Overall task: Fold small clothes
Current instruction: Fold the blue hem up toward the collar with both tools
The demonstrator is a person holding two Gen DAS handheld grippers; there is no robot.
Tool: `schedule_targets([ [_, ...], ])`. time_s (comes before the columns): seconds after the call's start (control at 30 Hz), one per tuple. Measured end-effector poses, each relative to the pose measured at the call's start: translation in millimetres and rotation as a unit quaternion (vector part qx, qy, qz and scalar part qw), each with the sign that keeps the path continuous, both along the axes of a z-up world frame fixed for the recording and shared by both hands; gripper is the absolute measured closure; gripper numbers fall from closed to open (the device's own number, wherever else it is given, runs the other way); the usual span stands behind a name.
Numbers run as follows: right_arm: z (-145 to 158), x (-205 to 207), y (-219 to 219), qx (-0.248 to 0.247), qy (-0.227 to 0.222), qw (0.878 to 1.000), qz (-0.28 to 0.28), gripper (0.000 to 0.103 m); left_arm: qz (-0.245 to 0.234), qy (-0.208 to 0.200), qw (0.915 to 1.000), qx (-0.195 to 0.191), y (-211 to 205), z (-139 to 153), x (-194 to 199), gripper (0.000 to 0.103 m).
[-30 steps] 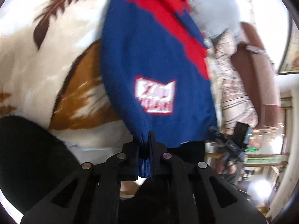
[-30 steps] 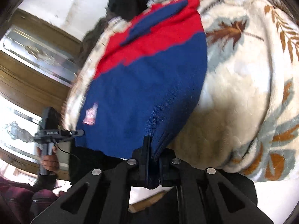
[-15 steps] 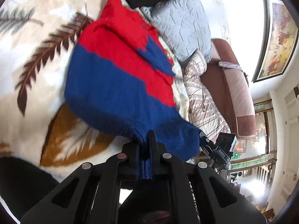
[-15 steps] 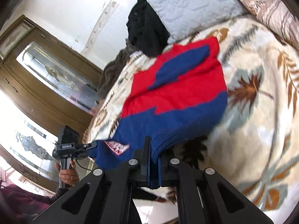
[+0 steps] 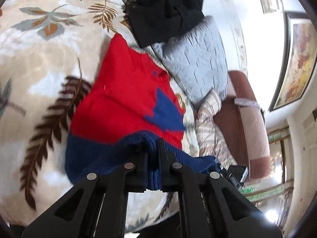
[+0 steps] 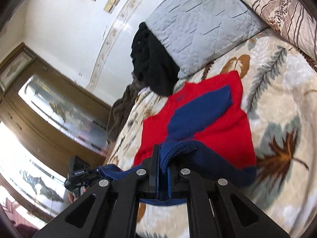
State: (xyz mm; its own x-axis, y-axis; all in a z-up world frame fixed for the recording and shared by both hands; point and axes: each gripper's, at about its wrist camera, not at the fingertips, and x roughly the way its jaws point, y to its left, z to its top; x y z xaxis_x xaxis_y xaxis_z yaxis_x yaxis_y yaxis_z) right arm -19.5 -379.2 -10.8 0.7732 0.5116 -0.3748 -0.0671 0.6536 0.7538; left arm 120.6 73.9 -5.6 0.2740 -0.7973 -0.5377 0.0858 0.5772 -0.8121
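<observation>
Folding the sweater (image 5: 126, 99) bottom-up is the step in hand, as I read it. Biggest thing first: bed w/ leaf-print blanket (image 5: 39, 63), and the sweater lies on it, red upper part flat, one blue sleeve (image 6: 200, 111) folded across the chest. Blue hem (image 5: 152, 144) is lifted off the blanket and bunched in both grippers.

Left gripper (image 5: 152, 158) is clamped on one hem corner, right gripper (image 6: 163, 170) clamped on the other; knit is pinched tight between the jaws in each wrist view.

To do it well I'd carry both corners fwd at matched height, keep the hem taut btw them so it doesn't sag, and lay it to the shoulders w/o dragging the red part or shifting the sleeve. Release only once the cloth rests flat.

Edges & room: a grey pillow (image 6: 198, 25) and black garment (image 5: 164, 10) sit just past the collar, the garment touching or overlapping it, so little slack at the far end. A patterned pillow (image 6: 277, 10) is near the right side. Open blanket lies to the left in the left wrist view. The bed's near edge is under my grippers.
</observation>
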Motion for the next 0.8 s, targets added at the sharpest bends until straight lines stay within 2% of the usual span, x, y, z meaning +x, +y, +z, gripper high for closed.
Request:
schedule_targets([
  [0.23, -15, 60, -16, 0.051, -0.006, 0.998, -0.039, 0.098, 0.039, 0.020, 0.9989, -0.015, -10, -17, 70, 0.097],
  [0.5, -42, 141, -47, 0.101, 0.006, 0.991, -0.088, 0.098, 0.066, 0.031, 0.9973, 0.012, -39, -32, 165, 0.097],
  [0.7, -76, 195, -69, 0.120, 0.035, 0.984, -0.125, 0.098, 0.080, 0.057, 0.9938, 0.052, -58, -61, 218, 0.097],
  [0.77, -93, 210, -72, 0.119, 0.066, 0.982, -0.135, 0.096, 0.087, 0.083, 0.9906, 0.064, -60, -78, 230, 0.097],
  [0.8, -102, 217, -73, 0.118, 0.092, 0.979, -0.137, 0.093, 0.088, 0.093, 0.9901, 0.058, -59, -83, 233, 0.097],
])
